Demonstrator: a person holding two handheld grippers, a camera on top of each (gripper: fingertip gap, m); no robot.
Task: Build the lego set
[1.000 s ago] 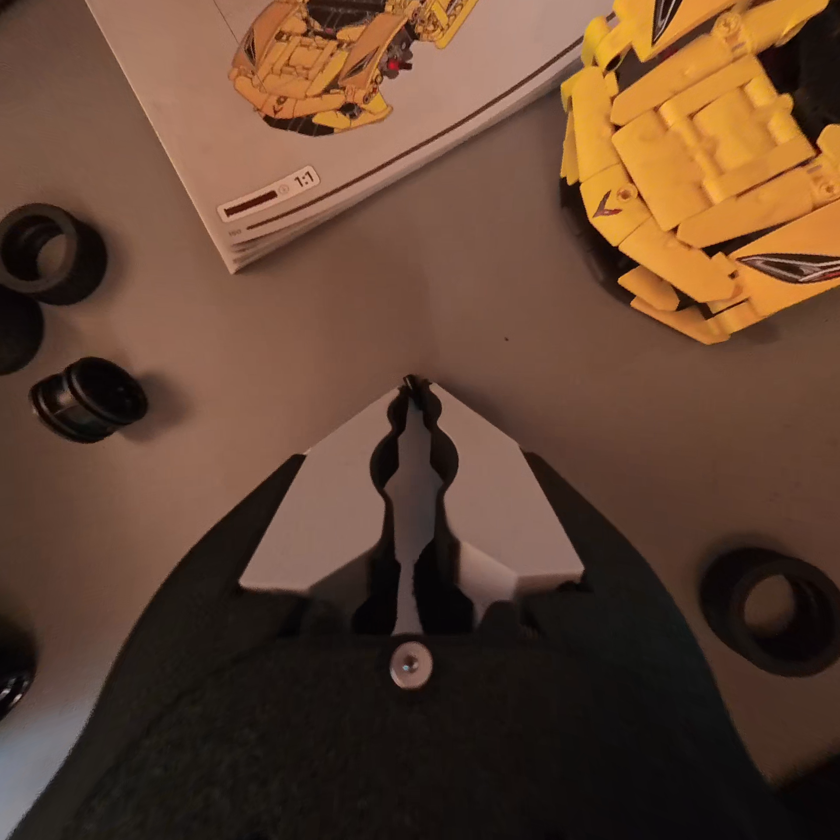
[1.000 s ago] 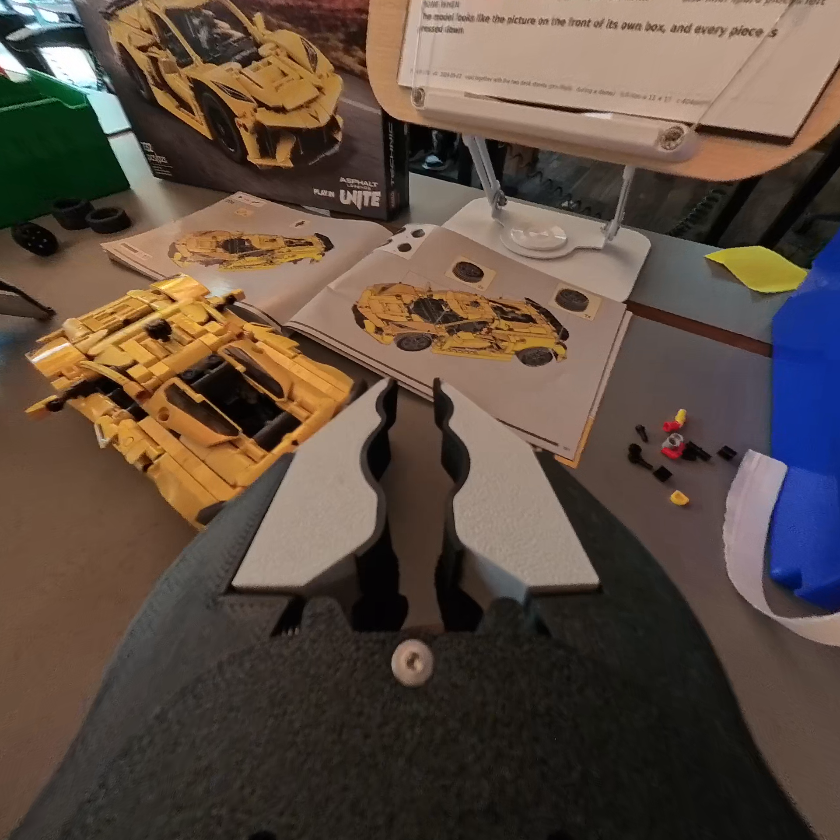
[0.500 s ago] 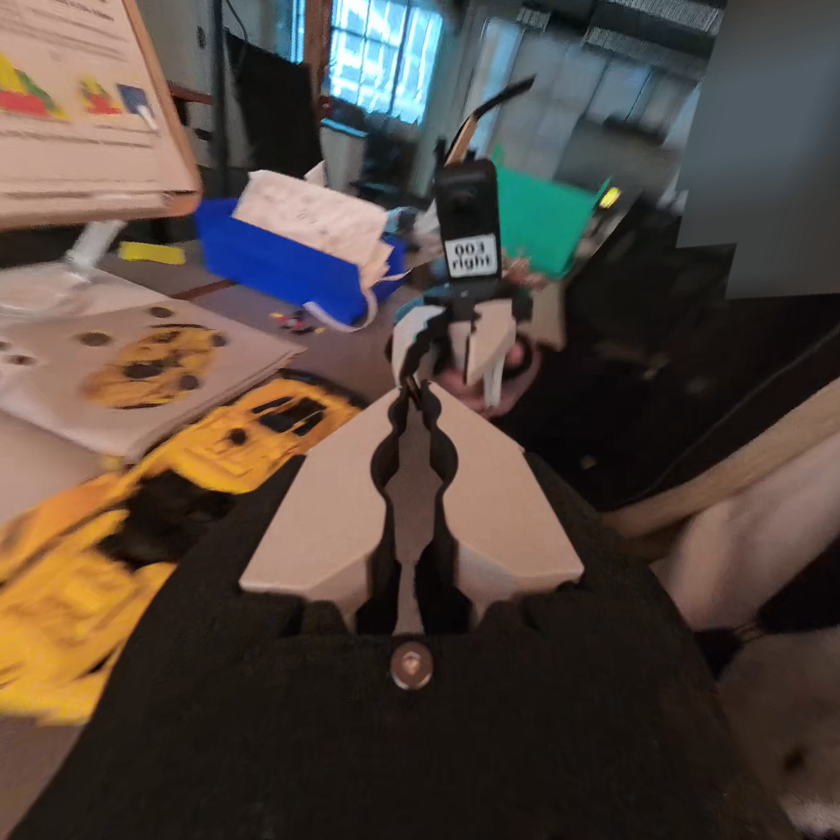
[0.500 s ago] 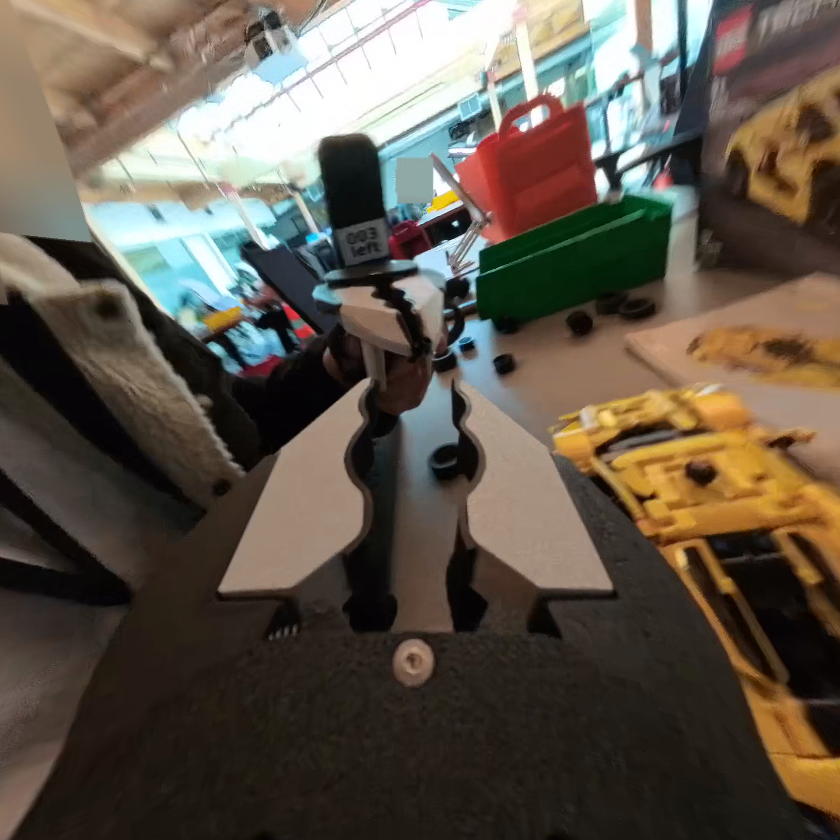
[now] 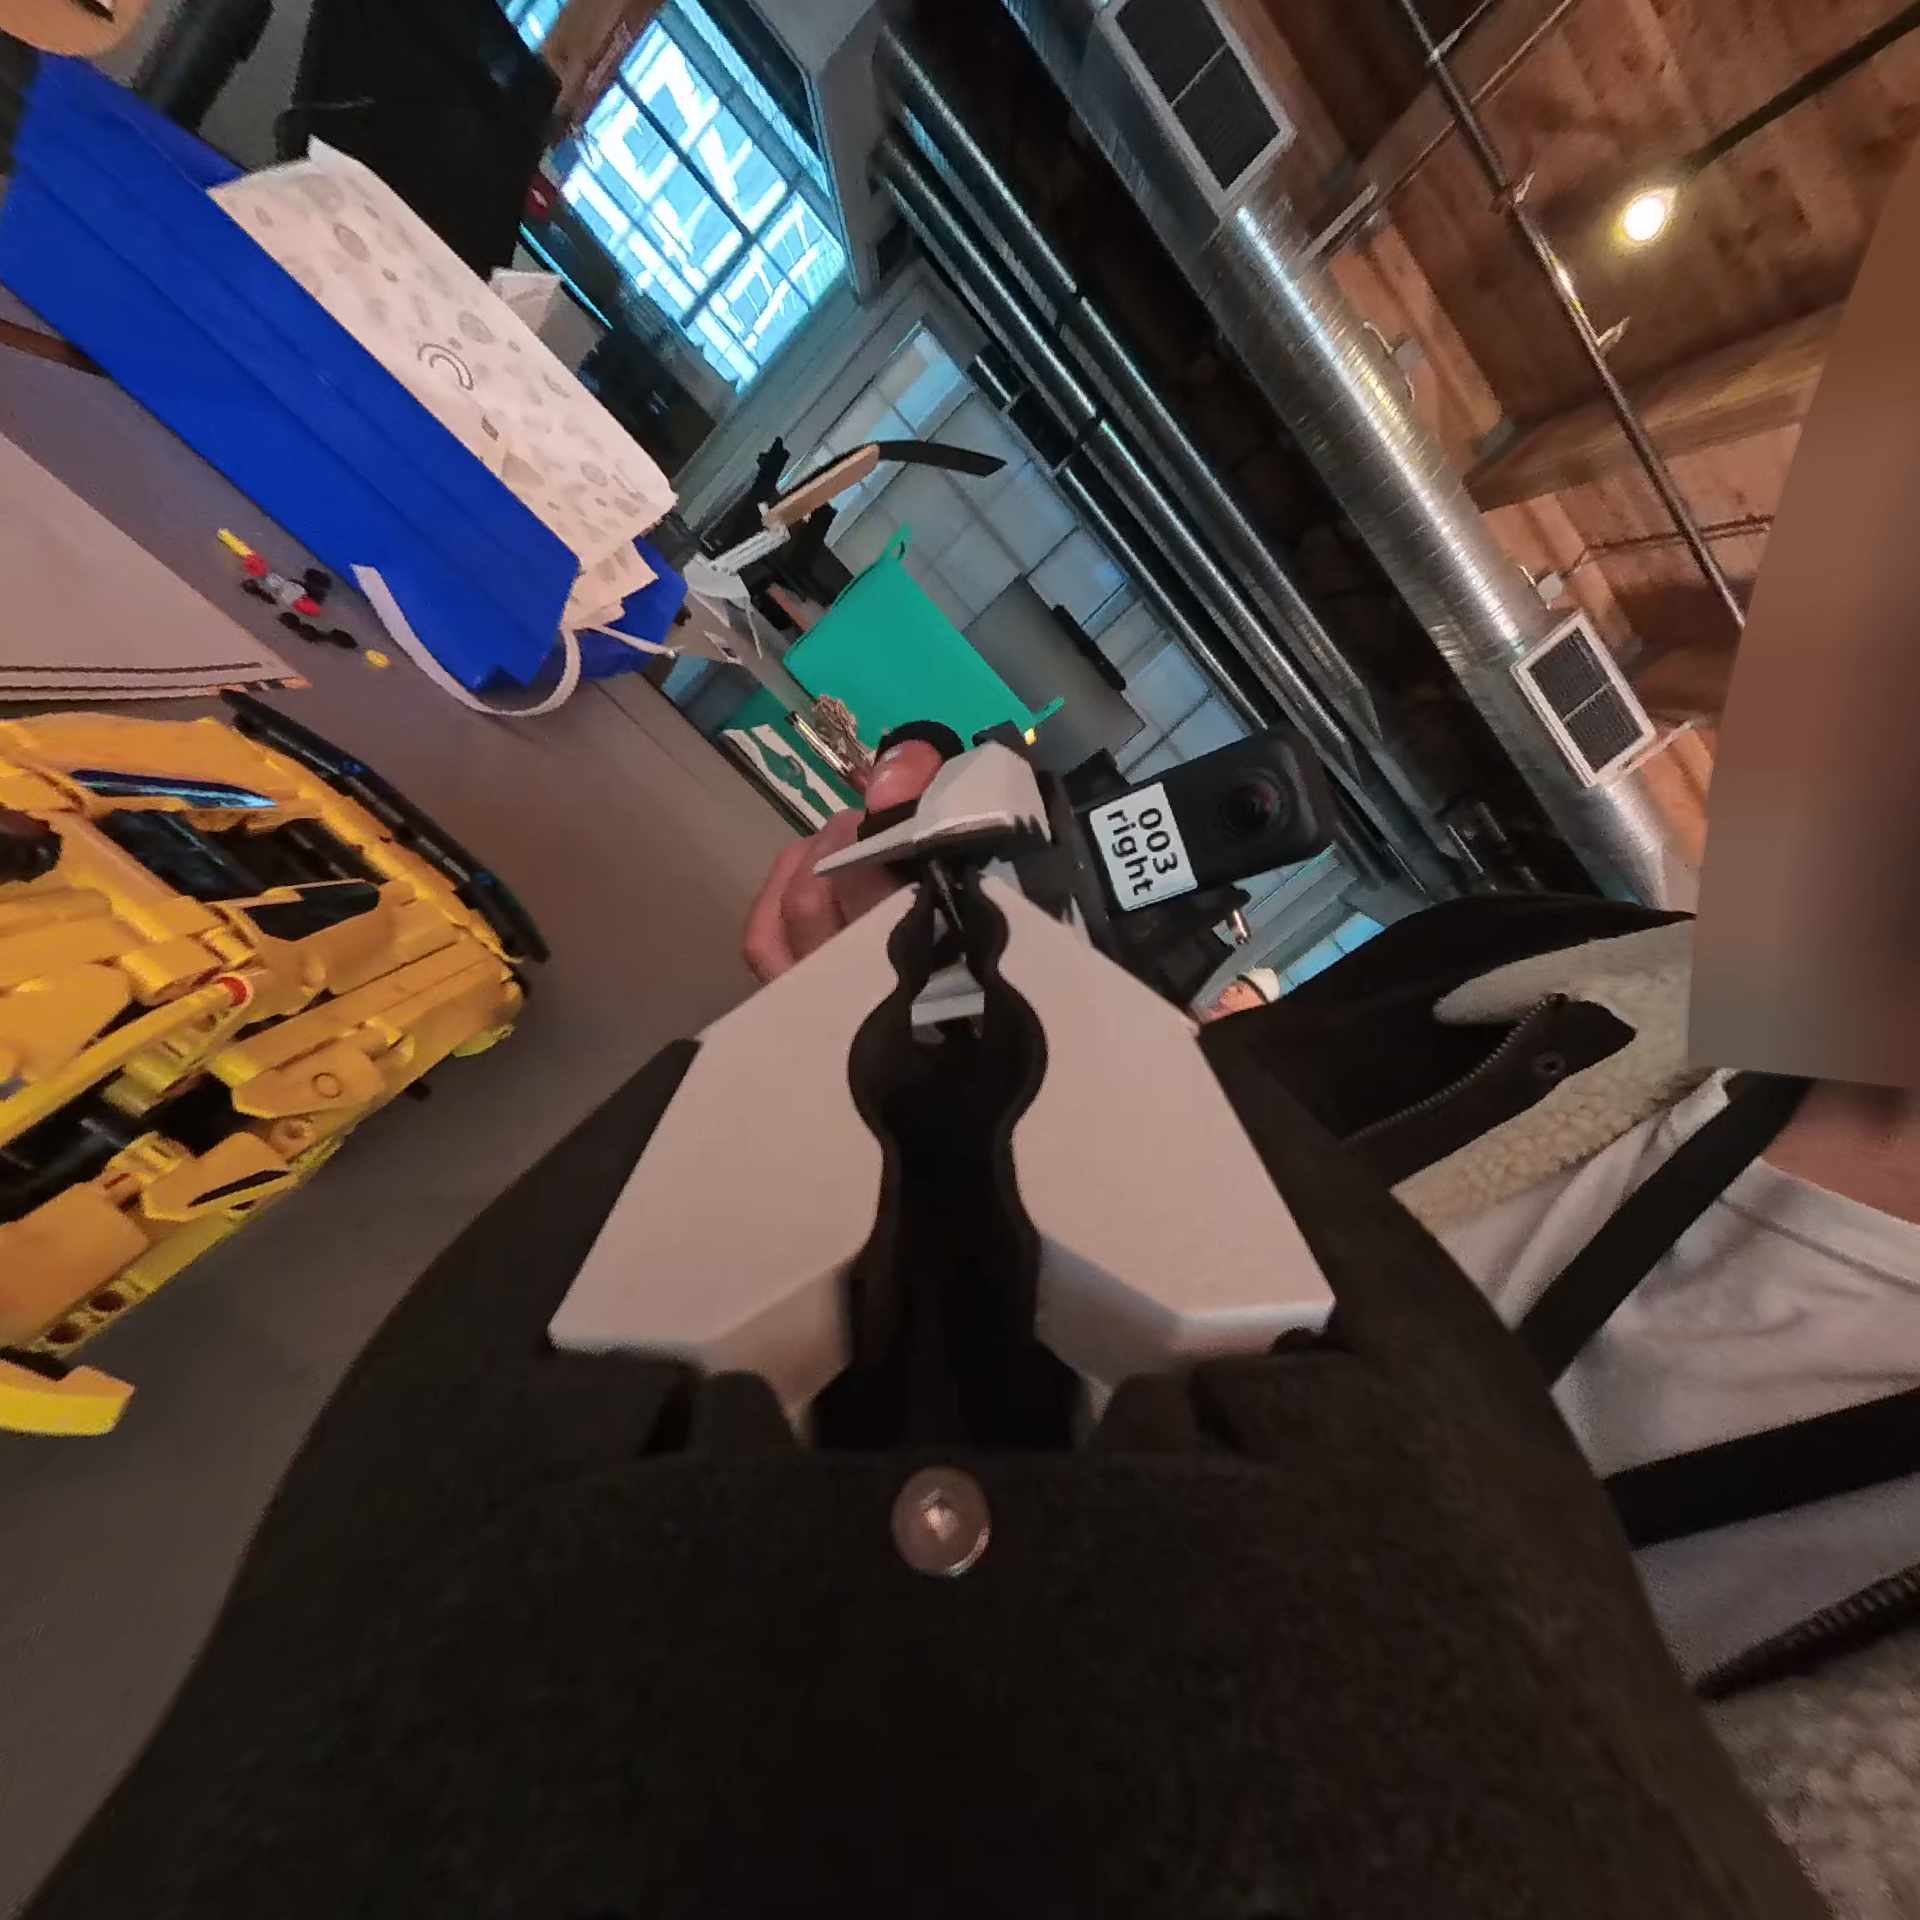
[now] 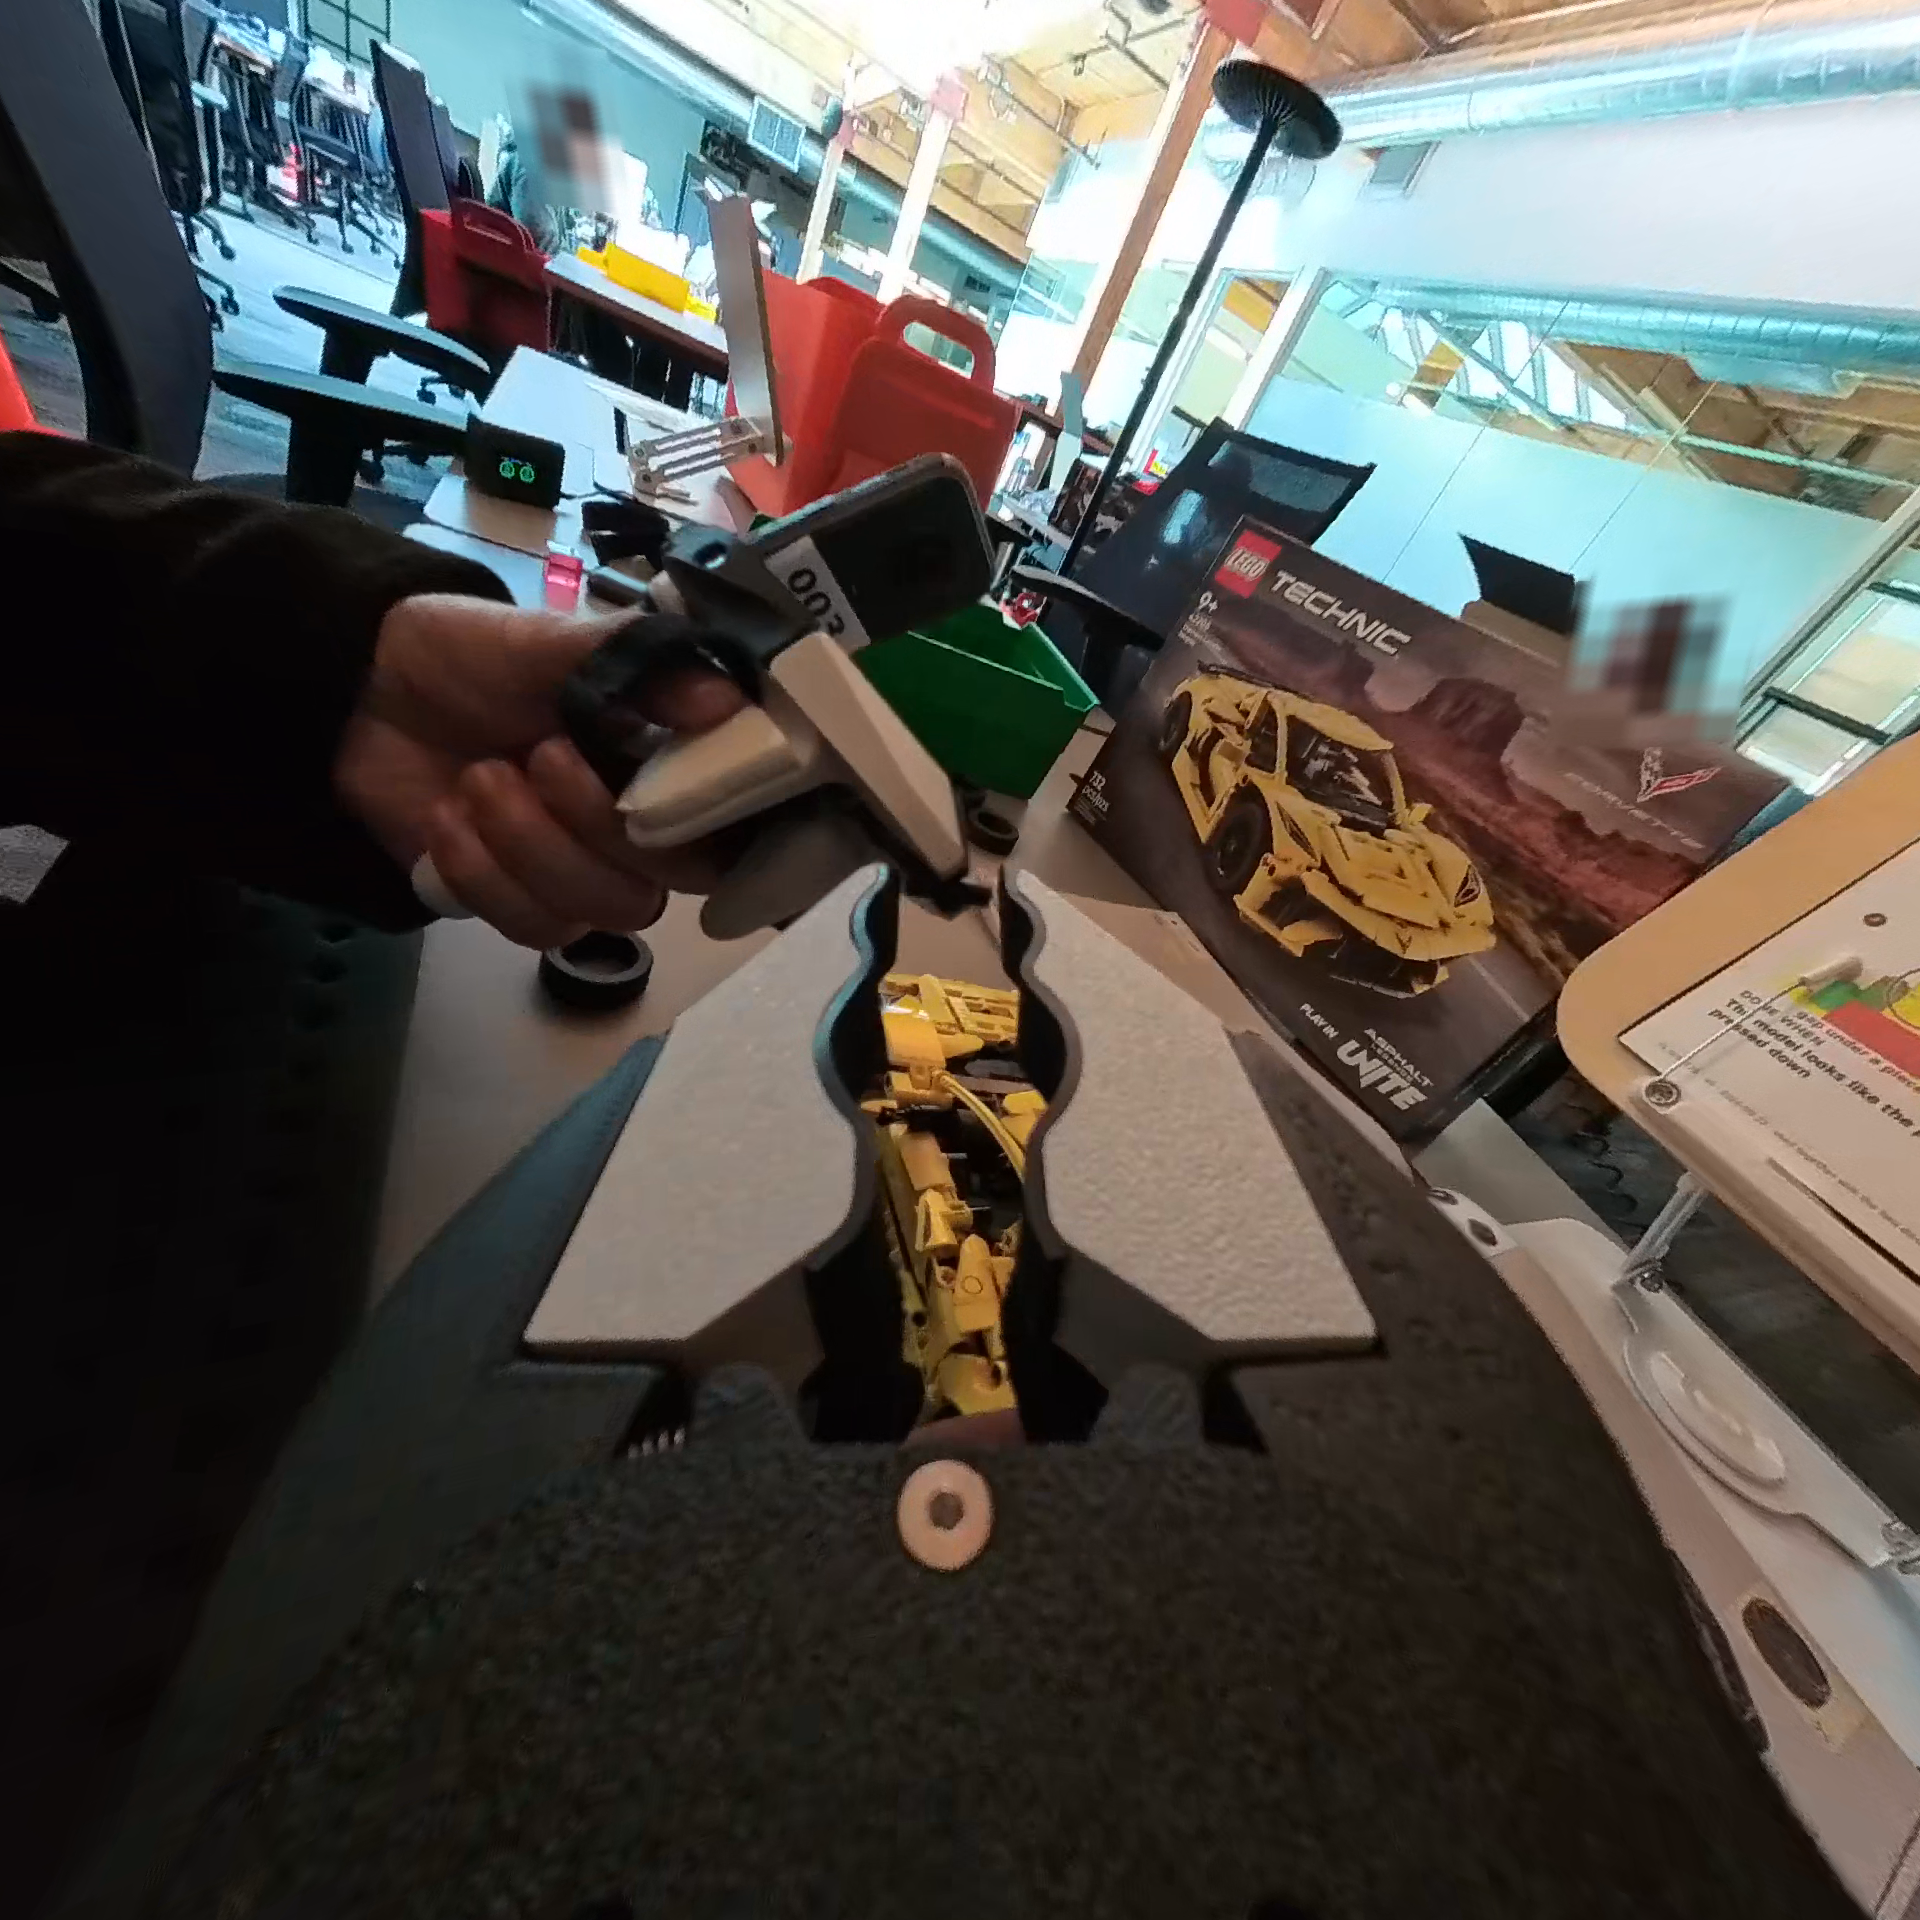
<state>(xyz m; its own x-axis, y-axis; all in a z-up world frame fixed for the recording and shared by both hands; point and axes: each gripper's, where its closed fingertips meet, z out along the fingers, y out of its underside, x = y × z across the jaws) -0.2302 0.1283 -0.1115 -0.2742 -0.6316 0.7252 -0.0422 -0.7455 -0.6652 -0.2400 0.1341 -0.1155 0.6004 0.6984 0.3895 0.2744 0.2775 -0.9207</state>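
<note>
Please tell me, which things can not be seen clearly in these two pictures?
- Small black piece in the left gripper: too small to identify, both views.
- Yellow brick-built car: right view, hidden by own fingers; left view, cut by edge.
- Tiny loose parts: too small.

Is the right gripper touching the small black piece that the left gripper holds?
Cannot tell. In the right wrist view the small black piece sits between the right gripper's open fingertips, but no contact or gap shows plainly.

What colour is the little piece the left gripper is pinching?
Black. The small pin in the left gripper shows best in the right wrist view.
</note>
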